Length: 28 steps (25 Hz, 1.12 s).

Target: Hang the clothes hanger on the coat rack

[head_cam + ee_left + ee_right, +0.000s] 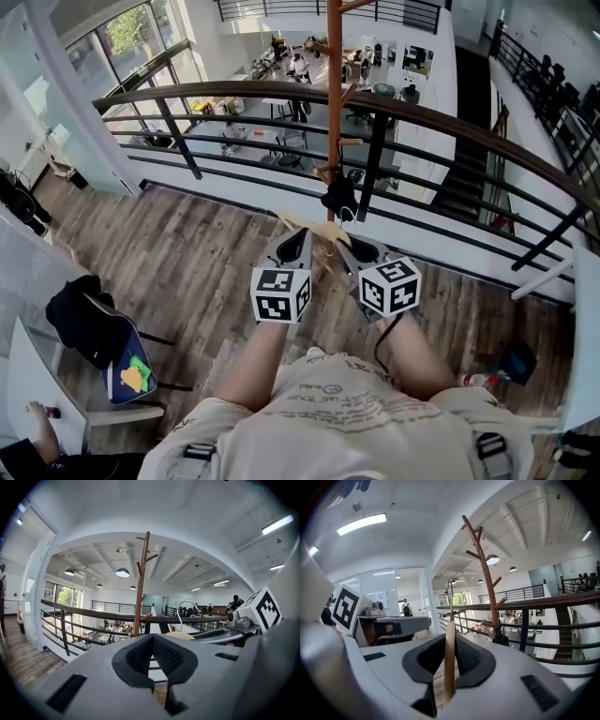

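Note:
The brown coat rack (335, 103) stands straight ahead by the balcony railing; its pegged top shows in the left gripper view (140, 583) and the right gripper view (487, 583). My right gripper (449, 641) is shut on the wooden clothes hanger (449, 663), held edge-on with its metal hook (451, 597) pointing up. In the head view the hanger (321, 242) sits between both grippers, short of the rack. My left gripper (151, 641) is beside it on the left, jaws together with nothing in them. From there the hanger (180, 635) lies to the right.
A dark curved railing (441, 117) runs across behind the rack, with an open drop to a lower floor beyond. A black item (339, 199) hangs low on the rack. A chair with dark clothing (84, 323) stands at left on the wood floor. A bottle (478, 381) lies at right.

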Motion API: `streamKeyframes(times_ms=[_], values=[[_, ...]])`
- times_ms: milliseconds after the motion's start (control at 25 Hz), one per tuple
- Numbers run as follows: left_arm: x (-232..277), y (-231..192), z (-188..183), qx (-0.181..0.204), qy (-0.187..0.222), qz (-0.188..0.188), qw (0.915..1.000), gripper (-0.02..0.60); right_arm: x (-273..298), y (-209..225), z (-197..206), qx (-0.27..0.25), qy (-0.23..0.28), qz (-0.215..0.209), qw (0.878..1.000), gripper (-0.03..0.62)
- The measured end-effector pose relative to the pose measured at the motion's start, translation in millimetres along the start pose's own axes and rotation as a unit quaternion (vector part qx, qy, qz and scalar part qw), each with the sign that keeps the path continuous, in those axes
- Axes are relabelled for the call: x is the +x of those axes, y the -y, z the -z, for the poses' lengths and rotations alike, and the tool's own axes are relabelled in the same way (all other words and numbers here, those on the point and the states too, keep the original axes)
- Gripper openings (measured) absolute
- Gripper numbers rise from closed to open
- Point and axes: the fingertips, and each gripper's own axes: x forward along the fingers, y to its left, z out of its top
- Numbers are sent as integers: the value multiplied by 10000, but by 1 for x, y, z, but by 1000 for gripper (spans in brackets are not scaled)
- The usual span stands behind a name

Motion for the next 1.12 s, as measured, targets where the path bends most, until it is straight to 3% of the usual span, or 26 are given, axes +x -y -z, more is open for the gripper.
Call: streamKeyframes(times_ms=[280, 520, 1120], values=[[25, -61, 12, -135, 92, -207, 9997, 3, 71, 4, 7, -64, -116, -235, 9996, 51], [43, -72, -5, -253, -52, -353, 9990, 3, 93, 16, -13, -4, -285, -447, 9986, 51], [92, -112, 9, -290, -374, -695, 9965, 3, 169, 57, 3, 202, -614, -831, 9944, 52]])
